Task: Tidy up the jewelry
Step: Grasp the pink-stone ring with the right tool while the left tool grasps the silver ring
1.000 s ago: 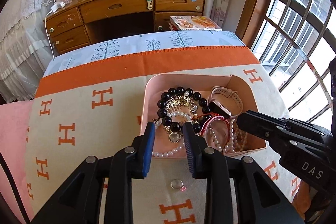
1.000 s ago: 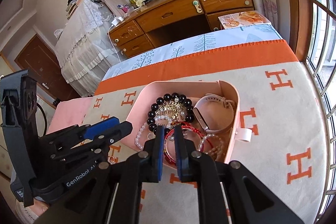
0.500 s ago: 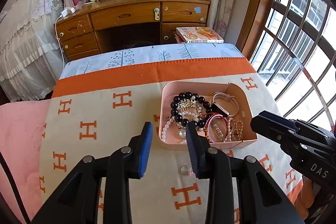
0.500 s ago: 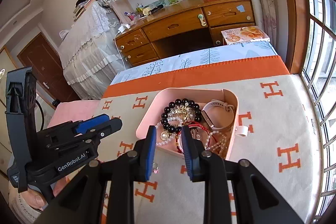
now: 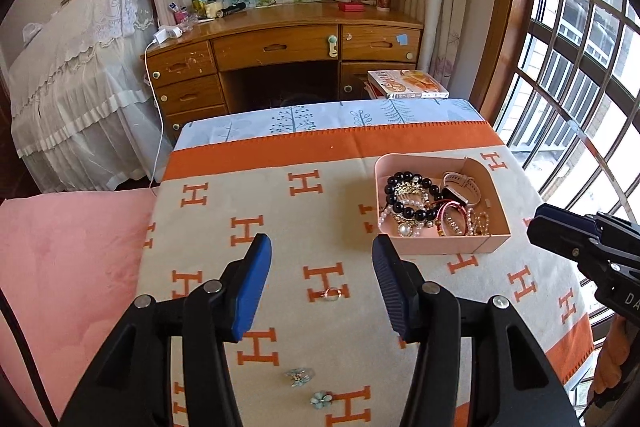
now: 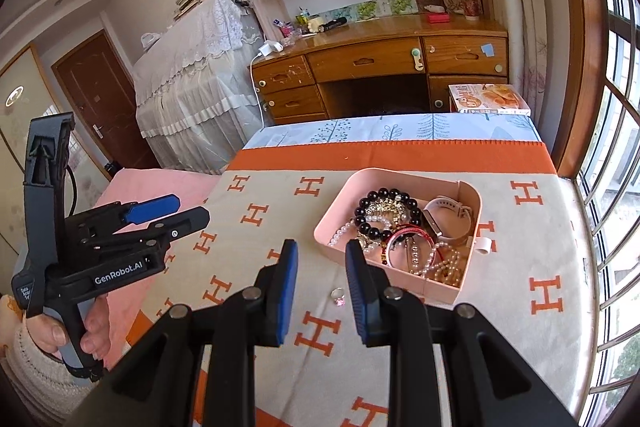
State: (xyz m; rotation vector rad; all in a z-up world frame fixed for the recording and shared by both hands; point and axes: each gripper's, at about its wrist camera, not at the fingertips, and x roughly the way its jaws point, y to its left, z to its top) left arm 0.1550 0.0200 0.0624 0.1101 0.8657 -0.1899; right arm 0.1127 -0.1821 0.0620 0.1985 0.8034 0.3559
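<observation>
A pink tray (image 5: pixel 496 243) (image 6: pixel 332 223) on the H-patterned blanket holds a black bead bracelet (image 5: pixel 408 213) (image 6: pixel 370 201), pearl strands, a red bangle (image 6: pixel 404 233) and a white watch (image 5: pixel 464 183) (image 6: pixel 448 215). A ring with a pink stone (image 5: pixel 331 293) (image 6: pixel 338 294) lies on the blanket in front of the tray. Two small flower earrings (image 5: pixel 300 375) (image 5: pixel 321 398) lie nearer me. My left gripper (image 5: pixel 320 263) is open and empty, above the ring. My right gripper (image 6: pixel 320 263) is open and empty, just behind the ring; it also shows in the left wrist view (image 5: pixel 576 239).
The blanket (image 5: pixel 280 211) covers a bed that ends at a blue-tree sheet (image 5: pixel 320 117). A wooden desk (image 5: pixel 280 51) and a book (image 5: pixel 408 83) stand beyond. A barred window (image 5: pixel 580 67) is on the right. A pink quilt (image 5: pixel 60 267) lies on the left.
Both grippers have pulled back and up from the tray and opened wider. The tray now looks smaller and the ring and earrings have come into view.
</observation>
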